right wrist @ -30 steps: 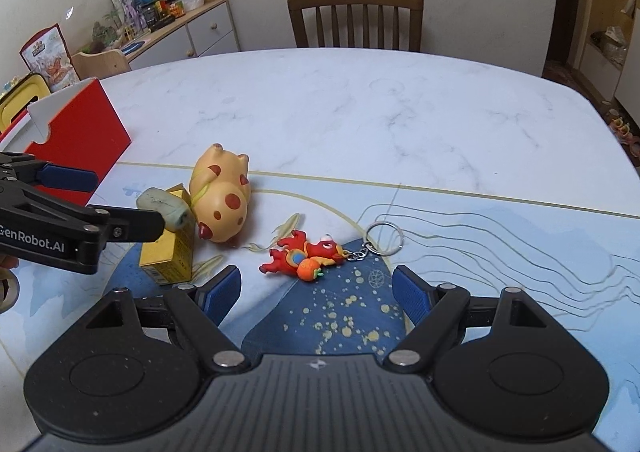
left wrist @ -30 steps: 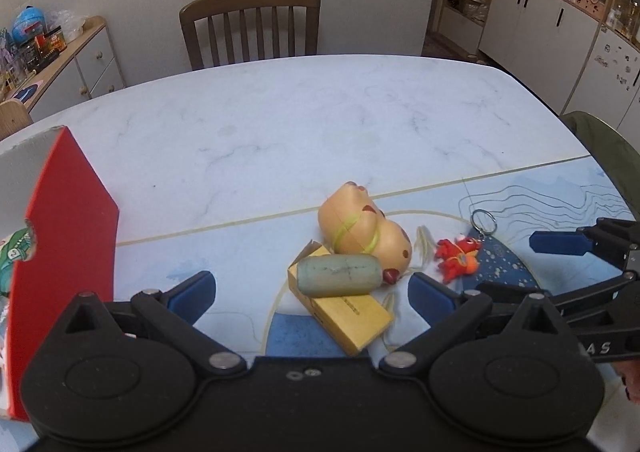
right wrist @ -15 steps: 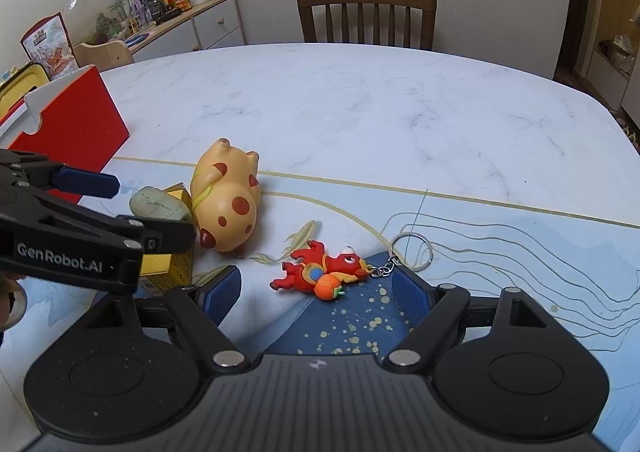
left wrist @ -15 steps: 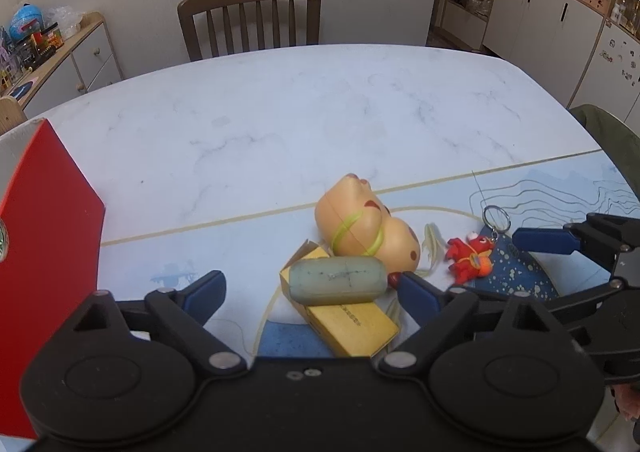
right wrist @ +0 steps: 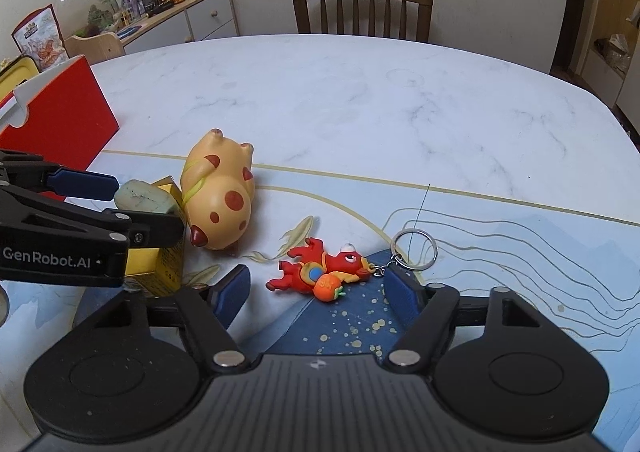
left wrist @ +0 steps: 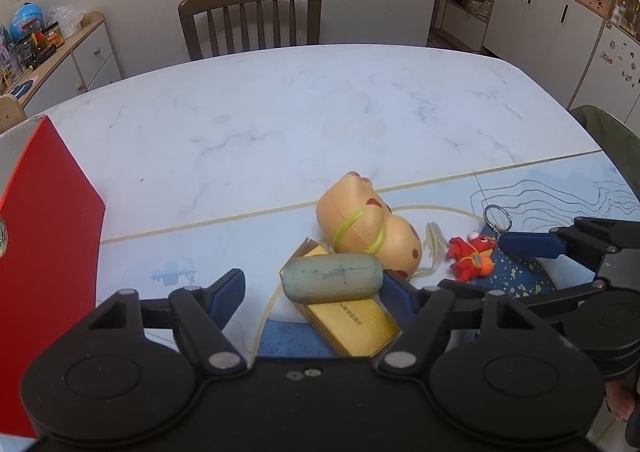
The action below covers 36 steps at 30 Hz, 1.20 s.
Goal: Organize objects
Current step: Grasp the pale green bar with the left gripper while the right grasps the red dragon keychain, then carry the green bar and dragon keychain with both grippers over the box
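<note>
A grey-green oblong block [left wrist: 331, 277] lies across a yellow box [left wrist: 351, 322]; a tan spotted pig toy [left wrist: 368, 232] lies on its side behind them. My left gripper [left wrist: 312, 288] is open, and the block lies between its fingers. A red dragon keychain [right wrist: 320, 271] with a metal ring [right wrist: 415, 245] lies on the blue mat. My right gripper [right wrist: 320, 288] is open, its fingers on either side of the keychain. The same pig toy [right wrist: 218, 200], block [right wrist: 145, 197] and left gripper [right wrist: 132, 208] show at the left of the right wrist view.
A red box [left wrist: 44, 244] stands at the table's left edge; it is the red box [right wrist: 60, 116] at far left in the right wrist view. A wooden chair [left wrist: 250, 16] stands behind the marble table [left wrist: 300, 120]. Cabinets line the walls.
Both grippers have moved forward. The left one has closed in on the block and box; the right one now has the keychain between its fingers. The objects have not moved.
</note>
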Motion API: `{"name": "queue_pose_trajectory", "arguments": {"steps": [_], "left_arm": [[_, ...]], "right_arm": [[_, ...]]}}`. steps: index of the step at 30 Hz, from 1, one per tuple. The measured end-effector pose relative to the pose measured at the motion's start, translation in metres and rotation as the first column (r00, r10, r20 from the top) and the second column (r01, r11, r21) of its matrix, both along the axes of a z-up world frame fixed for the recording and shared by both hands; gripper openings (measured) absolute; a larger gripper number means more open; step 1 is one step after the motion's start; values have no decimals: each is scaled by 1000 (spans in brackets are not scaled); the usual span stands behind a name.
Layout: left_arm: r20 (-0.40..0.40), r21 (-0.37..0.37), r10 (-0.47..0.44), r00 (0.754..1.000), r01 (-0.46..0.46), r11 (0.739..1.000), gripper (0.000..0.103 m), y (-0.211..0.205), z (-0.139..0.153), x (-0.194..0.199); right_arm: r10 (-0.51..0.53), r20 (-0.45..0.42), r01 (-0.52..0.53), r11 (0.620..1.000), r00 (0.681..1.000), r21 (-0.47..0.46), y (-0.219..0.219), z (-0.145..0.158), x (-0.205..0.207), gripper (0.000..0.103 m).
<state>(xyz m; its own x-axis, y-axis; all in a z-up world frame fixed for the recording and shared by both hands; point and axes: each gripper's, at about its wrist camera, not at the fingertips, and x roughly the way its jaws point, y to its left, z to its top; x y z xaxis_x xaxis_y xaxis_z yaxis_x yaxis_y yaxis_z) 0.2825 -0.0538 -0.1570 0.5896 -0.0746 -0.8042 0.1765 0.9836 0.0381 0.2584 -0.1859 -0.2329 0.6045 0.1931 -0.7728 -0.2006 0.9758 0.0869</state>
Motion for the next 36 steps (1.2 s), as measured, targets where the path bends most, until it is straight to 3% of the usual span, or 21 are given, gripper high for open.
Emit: {"name": "queue_pose_trajectory", "arguments": {"steps": [9, 20, 36], "left_arm": [[-4, -18, -19, 1000, 19, 1000, 51, 0, 3, 1], [-10, -31, -15, 1000, 14, 999, 50, 4, 12, -3], [-4, -73, -17, 1000, 16, 997, 50, 21, 51, -22]], "right_arm": [[-7, 6, 7, 1000, 1000, -10, 0, 0, -1, 55], [-17, 40, 18, 1000, 999, -2, -5, 17, -12, 54], [8, 89, -10, 1000, 996, 17, -1, 84, -47, 54]]}}
